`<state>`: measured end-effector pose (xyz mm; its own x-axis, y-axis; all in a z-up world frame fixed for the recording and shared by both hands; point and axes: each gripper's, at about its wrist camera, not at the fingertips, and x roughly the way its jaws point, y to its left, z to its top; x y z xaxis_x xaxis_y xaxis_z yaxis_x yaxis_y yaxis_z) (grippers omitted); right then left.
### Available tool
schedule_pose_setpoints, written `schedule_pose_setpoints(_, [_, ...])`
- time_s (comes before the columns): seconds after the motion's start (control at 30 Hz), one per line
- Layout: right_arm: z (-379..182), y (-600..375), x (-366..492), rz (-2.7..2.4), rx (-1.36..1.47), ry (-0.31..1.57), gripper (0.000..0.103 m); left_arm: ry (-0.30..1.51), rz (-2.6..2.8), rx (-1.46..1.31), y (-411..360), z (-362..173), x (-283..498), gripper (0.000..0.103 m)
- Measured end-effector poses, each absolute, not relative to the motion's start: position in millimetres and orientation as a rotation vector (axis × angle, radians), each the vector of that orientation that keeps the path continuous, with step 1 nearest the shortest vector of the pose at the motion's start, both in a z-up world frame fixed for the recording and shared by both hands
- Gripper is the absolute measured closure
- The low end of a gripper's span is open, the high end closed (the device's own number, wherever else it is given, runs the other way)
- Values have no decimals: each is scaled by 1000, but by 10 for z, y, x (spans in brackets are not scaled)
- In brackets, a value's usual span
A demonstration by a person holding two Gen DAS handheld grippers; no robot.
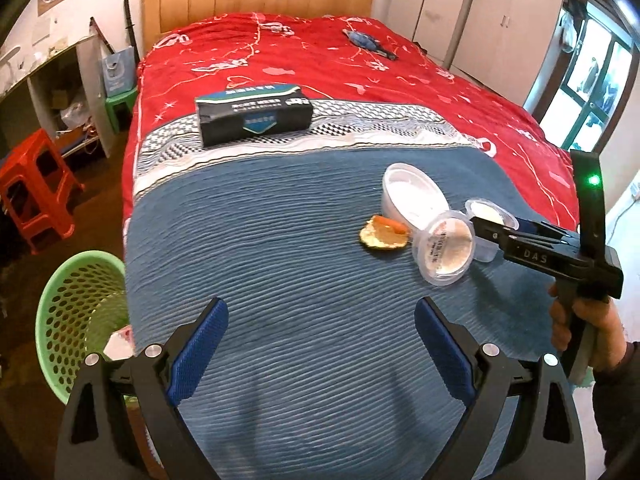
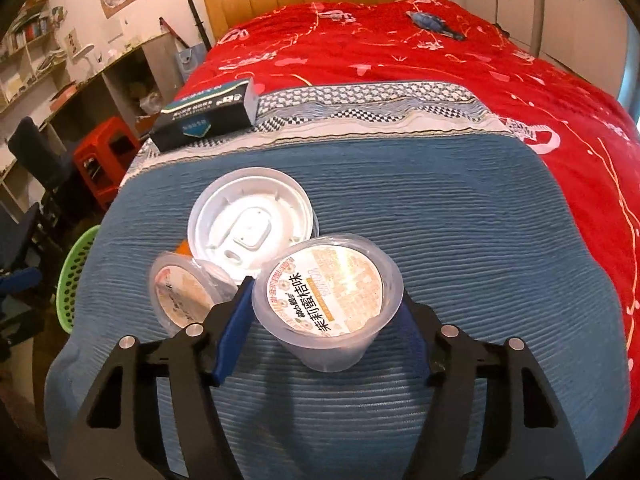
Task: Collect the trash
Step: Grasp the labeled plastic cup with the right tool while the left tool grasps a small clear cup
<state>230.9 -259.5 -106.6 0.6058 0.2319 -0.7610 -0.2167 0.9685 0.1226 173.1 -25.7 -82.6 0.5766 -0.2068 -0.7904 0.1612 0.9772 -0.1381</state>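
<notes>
Right fingers clamp jelly cup labelled "茉莉蜜桔味" | left fingers wide, empty | handle reads "DAS"

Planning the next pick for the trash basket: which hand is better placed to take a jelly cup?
Right. The right gripper already straddles a jelly cup, its pads at the sides; the left gripper hangs open over bare blue blanket.

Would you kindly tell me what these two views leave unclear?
- Right wrist view: whether the right tool presses the sealed cup, because the cup hides its far pad.
- Left wrist view: the green basket contents, cut off by the blanket.
- Both views: the blue item on the red cover, too small to identify.
</notes>
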Motion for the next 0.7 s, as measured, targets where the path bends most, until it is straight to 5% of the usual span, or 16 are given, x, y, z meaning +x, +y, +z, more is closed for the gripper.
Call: schedule_pose_setpoints(0.7, [-742,-3147,1925,223,118,805,38,940,-339,141,-1495,-1057,2151,12])
